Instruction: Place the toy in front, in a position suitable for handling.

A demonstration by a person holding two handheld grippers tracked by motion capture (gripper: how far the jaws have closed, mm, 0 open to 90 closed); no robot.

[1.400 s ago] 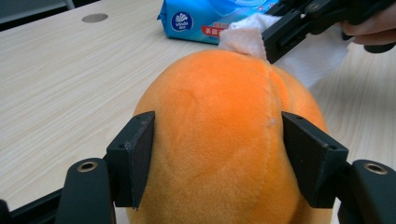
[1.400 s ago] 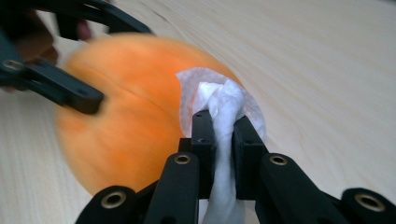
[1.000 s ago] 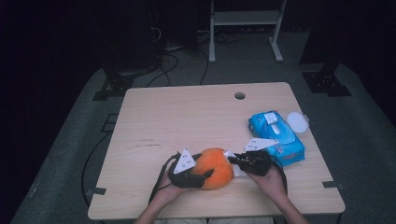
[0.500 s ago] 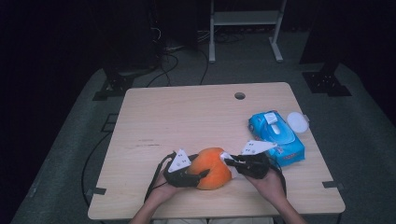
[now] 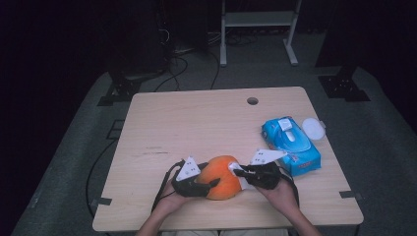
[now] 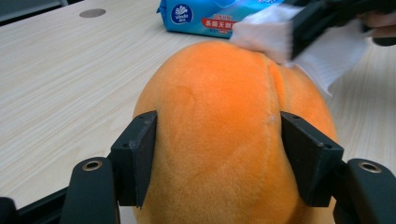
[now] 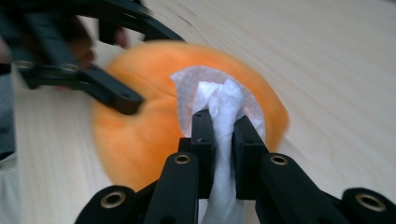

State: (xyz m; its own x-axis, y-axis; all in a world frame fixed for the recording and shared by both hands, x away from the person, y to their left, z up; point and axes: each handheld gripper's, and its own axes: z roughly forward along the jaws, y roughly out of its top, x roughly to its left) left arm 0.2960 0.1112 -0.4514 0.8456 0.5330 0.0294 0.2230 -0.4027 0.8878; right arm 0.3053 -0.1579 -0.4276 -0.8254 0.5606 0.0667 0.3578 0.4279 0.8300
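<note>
Two hand-held grippers meet at one orange plush toy [image 5: 223, 177], which sits on the near middle of your worktop [image 5: 196, 123], round and peach-like with a seam down its side. Your left hand-held gripper [image 6: 219, 154] has the toy between its pads; both press into the plush on either side, and the jaws have just been closing on it a little further. Your right hand-held gripper [image 7: 223, 128] is clamped tight on a white wet wipe [image 7: 219, 100], whose bunched end lies against the top of the toy on the side away from your left hand. In the left gripper view the same wipe [image 6: 275, 37] touches the far upper side of the plush. Just beside your right hand, toward the right edge of the worktop, lies a blue pack of wipes [image 5: 290, 145]; its label reads "Vinda" in a round badge, with a red band of Chinese characters beside it that are too small to read. A round white lid [image 5: 313, 129] rests at the pack's far corner, touching it or nearly so.
</note>
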